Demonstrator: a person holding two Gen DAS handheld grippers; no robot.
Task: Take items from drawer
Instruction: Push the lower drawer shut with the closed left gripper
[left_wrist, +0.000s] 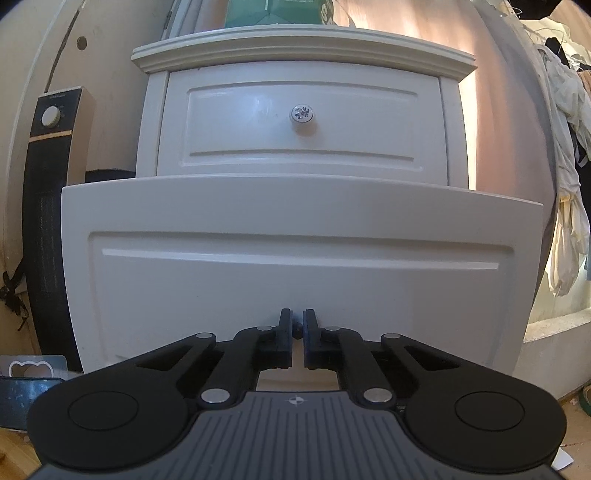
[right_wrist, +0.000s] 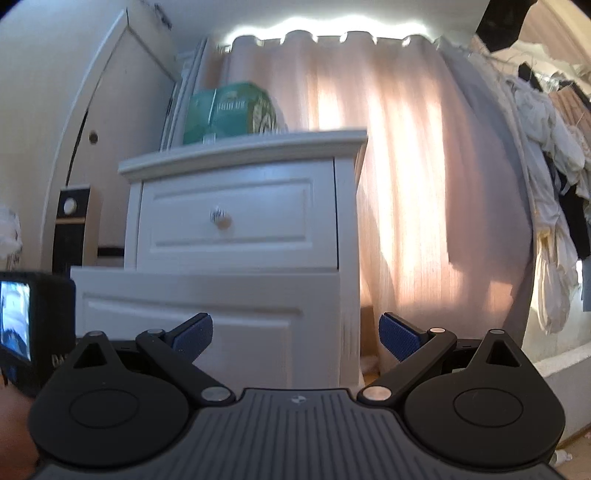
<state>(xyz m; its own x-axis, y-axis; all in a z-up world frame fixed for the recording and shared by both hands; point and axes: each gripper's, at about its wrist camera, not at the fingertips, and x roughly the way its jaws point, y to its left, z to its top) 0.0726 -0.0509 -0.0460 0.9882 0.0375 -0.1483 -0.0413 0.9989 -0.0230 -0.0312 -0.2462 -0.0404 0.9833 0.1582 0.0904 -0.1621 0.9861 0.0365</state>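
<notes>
left wrist view: left gripper (left_wrist: 297, 328) was clenched on the lower drawer's knob (left_wrist: 296, 325)
lower drawer (left_wrist: 295, 266): stood pulled partway out of the white nightstand (left_wrist: 303, 51), contents hidden
right gripper (right_wrist: 295, 338): released, empty, beside the drawer front
step: opening the drawer
next: probably pull further, then reach inside with the right

green box (right_wrist: 231, 110) sits up top, pinkish curtain (right_wrist: 406, 177) glowing behind, black tower heater (left_wrist: 50, 206) on the left, clothes (left_wrist: 565, 155) piled on the right
</notes>
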